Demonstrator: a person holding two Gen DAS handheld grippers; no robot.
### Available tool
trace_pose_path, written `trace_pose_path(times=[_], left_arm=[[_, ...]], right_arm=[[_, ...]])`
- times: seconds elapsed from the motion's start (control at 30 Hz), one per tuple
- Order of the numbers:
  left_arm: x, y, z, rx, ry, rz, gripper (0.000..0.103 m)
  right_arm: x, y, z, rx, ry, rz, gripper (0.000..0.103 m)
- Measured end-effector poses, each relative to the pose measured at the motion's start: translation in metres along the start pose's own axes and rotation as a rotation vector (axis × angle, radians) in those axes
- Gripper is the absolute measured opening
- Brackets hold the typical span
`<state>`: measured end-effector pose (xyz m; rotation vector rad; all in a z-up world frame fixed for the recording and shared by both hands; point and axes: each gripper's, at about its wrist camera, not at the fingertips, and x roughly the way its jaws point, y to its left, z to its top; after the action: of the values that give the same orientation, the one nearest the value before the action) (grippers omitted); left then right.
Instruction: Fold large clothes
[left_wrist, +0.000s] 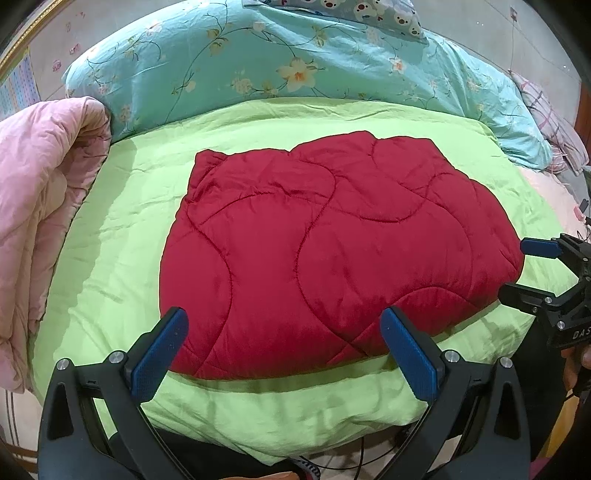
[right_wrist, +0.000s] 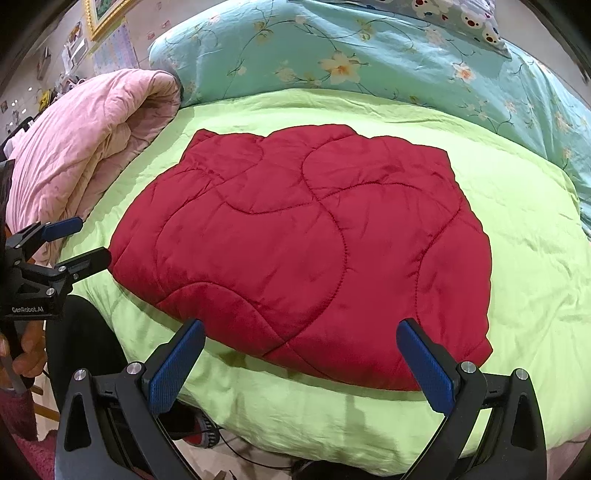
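A red quilted garment (left_wrist: 332, 251) lies folded into a compact, roughly square bundle on the green sheet (left_wrist: 122, 236); it also shows in the right wrist view (right_wrist: 306, 251). My left gripper (left_wrist: 284, 325) is open and empty, hovering just short of the bundle's near edge. My right gripper (right_wrist: 301, 332) is open and empty, also at the near edge. In the left wrist view the right gripper (left_wrist: 517, 266) shows at the bundle's right corner. In the right wrist view the left gripper (right_wrist: 92, 240) shows at the bundle's left corner.
A rolled pink quilt (left_wrist: 40, 206) lies along the left of the bed. A teal floral duvet (left_wrist: 280, 59) is piled across the back. A bear-print pillow (left_wrist: 369, 11) sits on it. The bed's near edge drops to the floor with cables (right_wrist: 251, 458).
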<state>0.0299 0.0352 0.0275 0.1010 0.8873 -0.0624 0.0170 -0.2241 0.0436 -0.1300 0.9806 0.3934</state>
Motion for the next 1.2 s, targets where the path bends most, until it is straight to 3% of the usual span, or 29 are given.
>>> trace_pose_path(times=[1.2], left_arm=[[-0.0015, -0.0054, 0.0059, 0.004, -0.011, 0.002, 0.103]], right_arm=[[-0.0035, -0.0008, 0.0061, -0.007, -0.008, 0.001, 0.103]])
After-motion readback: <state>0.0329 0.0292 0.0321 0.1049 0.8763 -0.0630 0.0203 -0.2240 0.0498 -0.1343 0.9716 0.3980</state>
